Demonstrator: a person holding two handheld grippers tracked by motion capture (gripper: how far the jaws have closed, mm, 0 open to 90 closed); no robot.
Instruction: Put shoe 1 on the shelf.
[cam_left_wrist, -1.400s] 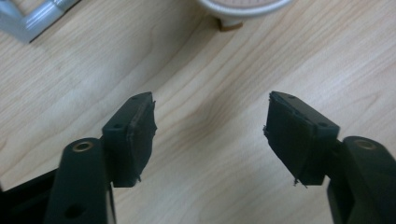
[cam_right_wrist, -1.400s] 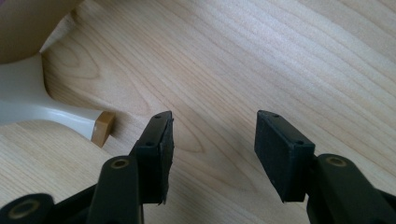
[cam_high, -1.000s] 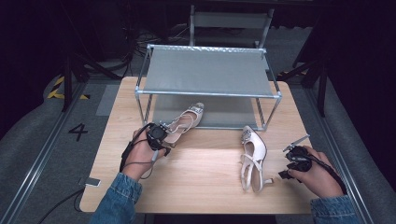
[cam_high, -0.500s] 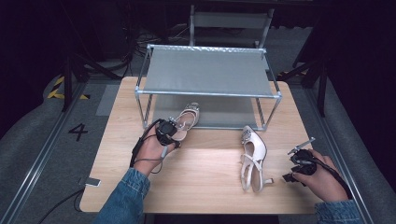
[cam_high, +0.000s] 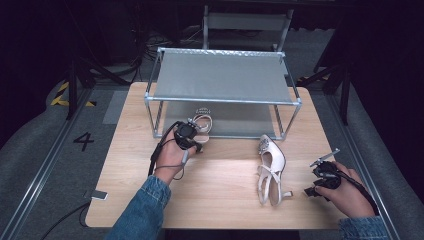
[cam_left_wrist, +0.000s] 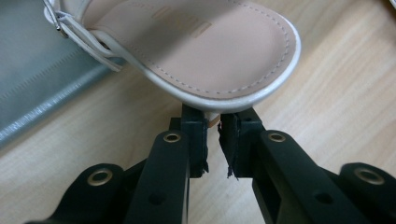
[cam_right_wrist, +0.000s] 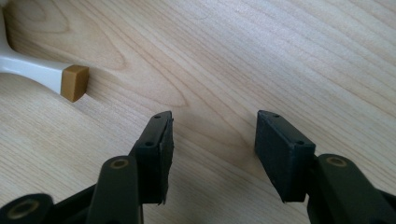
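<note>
My two hand-held grippers are black. In the left gripper (cam_left_wrist: 213, 140) view, each jaw arm carries brass-ringed rivet holes, and the thin pads look frayed at their lower corners. The right gripper (cam_right_wrist: 212, 154) has thick rectangular black pads with small screw holes. Black cables trail from both. I wear blue denim sleeves (cam_high: 145, 210).

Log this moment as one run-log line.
left tongs: shut on sandal heel by rack | right tongs: open, empty | second sandal: lying on table
</note>
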